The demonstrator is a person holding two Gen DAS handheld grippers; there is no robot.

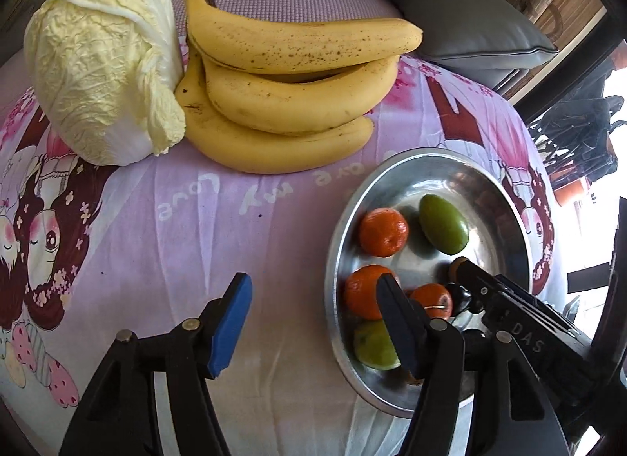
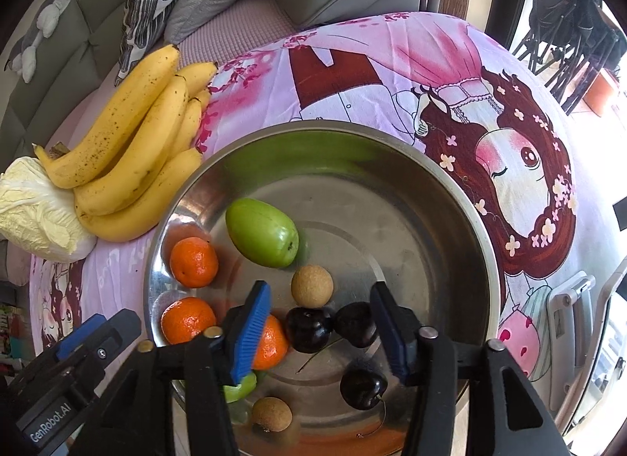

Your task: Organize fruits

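A steel bowl (image 2: 450, 197) holds three mandarins (image 2: 194, 262), two green fruits (image 2: 262, 232), three dark cherries (image 2: 309, 328) and two tan longans (image 2: 312, 286). My right gripper (image 2: 319, 334) is open and hovers over the bowl, its fingers either side of two cherries. My left gripper (image 1: 313, 322) is open above the cloth just left of the bowl (image 1: 443, 166); its right finger overlaps the bowl's rim. A bunch of bananas (image 1: 290, 91) lies on the cloth behind, also in the right wrist view (image 2: 133, 158).
A napa cabbage (image 1: 102, 64) lies left of the bananas, touching them. The table has a pink cartoon cloth (image 1: 196, 220). Grey cushions (image 1: 450, 24) and a sofa stand behind the table. The right gripper's body (image 1: 521, 311) reaches over the bowl.
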